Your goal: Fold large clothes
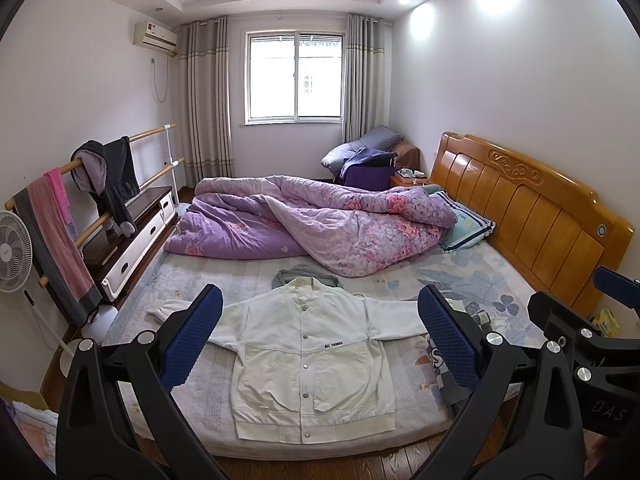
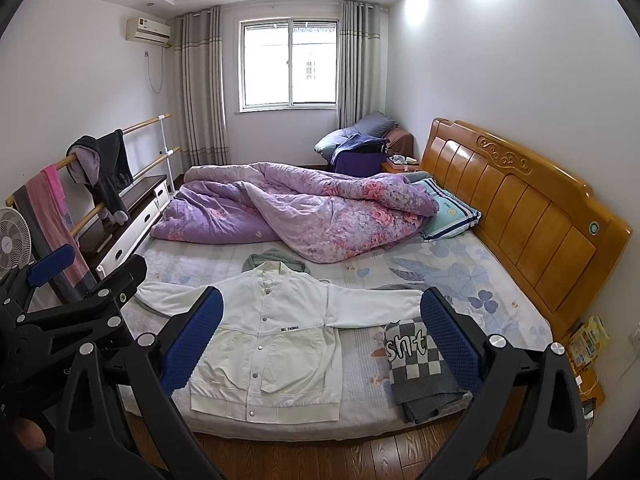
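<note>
Hand-held grippers (image 1: pixel 320 340) agape above jacket (image 1: pixel 308 364)

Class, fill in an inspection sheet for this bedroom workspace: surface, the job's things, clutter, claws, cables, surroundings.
Surface: bed, floral sheet, near half free.
Job's things: white jacket flat, front up, snapped shut, sleeves spread.
Clutter: purple quilt heaped behind; folded checkered knit right of jacket; grey garment behind collar.
Claws: left claw open, empty; right claw open, empty; both above the bed edge.
Cables: cord below air conditioner.
Surroundings: headboard, window, fan.
</note>
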Tool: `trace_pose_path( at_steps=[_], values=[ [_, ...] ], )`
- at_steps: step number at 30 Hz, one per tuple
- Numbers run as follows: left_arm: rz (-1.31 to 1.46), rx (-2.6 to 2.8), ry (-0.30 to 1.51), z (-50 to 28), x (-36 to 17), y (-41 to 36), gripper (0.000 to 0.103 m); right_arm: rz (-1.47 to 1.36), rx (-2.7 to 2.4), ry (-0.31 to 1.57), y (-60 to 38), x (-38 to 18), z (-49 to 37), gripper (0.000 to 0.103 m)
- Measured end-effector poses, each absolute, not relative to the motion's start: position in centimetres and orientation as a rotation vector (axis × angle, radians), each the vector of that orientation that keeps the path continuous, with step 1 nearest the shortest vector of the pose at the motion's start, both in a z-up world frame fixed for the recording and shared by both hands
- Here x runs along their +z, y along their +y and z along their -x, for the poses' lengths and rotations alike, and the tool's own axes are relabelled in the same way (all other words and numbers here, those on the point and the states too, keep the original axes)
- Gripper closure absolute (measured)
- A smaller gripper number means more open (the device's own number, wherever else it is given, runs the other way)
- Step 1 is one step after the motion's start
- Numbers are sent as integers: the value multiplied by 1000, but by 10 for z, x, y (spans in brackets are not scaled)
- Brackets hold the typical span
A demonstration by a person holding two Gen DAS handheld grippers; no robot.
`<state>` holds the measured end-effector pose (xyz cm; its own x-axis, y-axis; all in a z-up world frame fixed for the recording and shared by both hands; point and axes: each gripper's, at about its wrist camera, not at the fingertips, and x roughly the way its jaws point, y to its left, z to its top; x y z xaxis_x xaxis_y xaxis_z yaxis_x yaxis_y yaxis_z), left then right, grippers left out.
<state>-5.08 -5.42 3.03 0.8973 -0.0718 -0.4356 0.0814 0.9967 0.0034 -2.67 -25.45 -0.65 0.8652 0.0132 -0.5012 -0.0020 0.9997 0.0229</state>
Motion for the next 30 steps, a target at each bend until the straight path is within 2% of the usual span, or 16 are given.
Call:
trace_pose_path(
  at_steps=[30],
  values=[
    [-33,-81,446,45,11,-53,5,-25,19,542,-247,-9,20,8]
  ],
)
